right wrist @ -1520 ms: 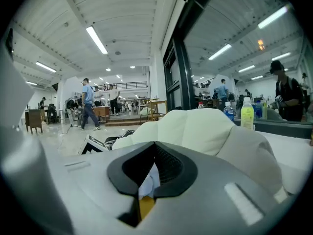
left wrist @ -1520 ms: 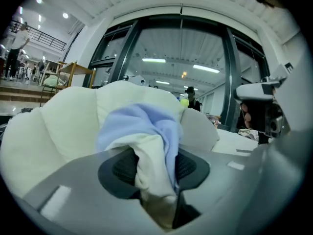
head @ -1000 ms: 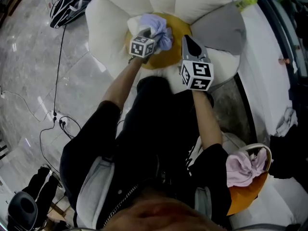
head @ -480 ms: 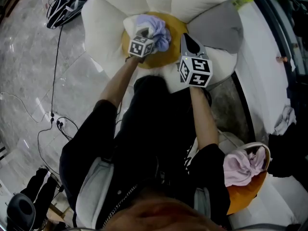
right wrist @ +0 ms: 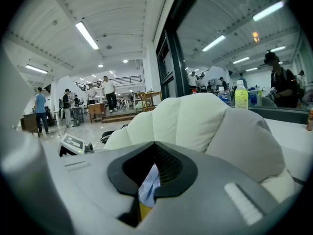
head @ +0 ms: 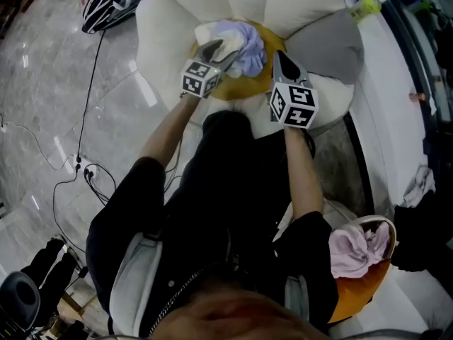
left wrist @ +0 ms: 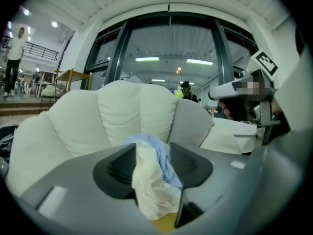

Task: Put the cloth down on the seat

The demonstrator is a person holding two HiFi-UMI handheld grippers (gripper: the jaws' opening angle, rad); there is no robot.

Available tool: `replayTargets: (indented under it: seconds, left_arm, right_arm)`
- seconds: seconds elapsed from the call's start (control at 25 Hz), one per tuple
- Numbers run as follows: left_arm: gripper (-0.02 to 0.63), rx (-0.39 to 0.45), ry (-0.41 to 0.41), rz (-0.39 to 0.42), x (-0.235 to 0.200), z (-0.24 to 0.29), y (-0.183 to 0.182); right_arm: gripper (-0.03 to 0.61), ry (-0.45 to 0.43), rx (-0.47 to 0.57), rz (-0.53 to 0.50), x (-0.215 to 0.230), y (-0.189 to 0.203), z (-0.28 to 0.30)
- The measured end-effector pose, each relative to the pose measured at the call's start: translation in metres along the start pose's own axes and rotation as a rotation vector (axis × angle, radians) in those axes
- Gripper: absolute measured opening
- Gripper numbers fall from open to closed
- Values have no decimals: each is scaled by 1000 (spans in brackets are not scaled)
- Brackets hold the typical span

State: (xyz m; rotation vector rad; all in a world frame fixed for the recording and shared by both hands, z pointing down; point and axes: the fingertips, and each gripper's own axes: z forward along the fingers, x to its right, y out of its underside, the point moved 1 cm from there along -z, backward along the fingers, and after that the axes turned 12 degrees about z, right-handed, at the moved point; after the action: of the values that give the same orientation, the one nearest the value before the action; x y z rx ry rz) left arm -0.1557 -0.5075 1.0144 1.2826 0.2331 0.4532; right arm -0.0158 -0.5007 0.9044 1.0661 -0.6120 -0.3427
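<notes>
Your left gripper [head: 224, 47] is nearer; its jaws have just been opening and stand spread astride the cloth [head: 246, 42], bunched on the yellow seat [head: 237, 89] straight ahead; your right gripper [head: 279, 57], pressed together and empty, sits just beside it.

Black shirt [head: 127, 218] (grey shoulder straps [head: 138, 282])

Grey marble floor [head: 42, 83], glass wall [left wrist: 146, 45], ceiling striplights [right wrist: 88, 35]

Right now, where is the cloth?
Head view, top centre: the cloth lies bunched on the yellow seat, between the jaws of the left hand-held gripper, which have just been opening; the right hand-held gripper is beside it.
</notes>
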Motion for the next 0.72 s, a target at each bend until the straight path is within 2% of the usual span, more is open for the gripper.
replayTargets:
  seconds: [0.12,0.2,0.28,0.36,0.48,0.72]
  left_arm:
    - [12,37,-16,38,0,-17,-20]
    - [9,61,-5,53,5,-25,-38]
    - [9,53,9,69,10,-32,-56]
    - [9,37,12,90,11,-39,-74]
    - [9,27,-1,101,7,-55,-106]
    - [9,-3,-3,80,6,-95,-195]
  right_arm:
    - [3,-10,-5,-7,-9,3,0]
    - [2,-14,1,13,-14,3,0]
    - [2,-9,9,57,-20,0,-3]
    - [2,8,22,55,-26,-11,-13]
    - [0,18,18,-7,-36,-35,-28]
    - [-2,59,-18,32,-58,-102,-72]
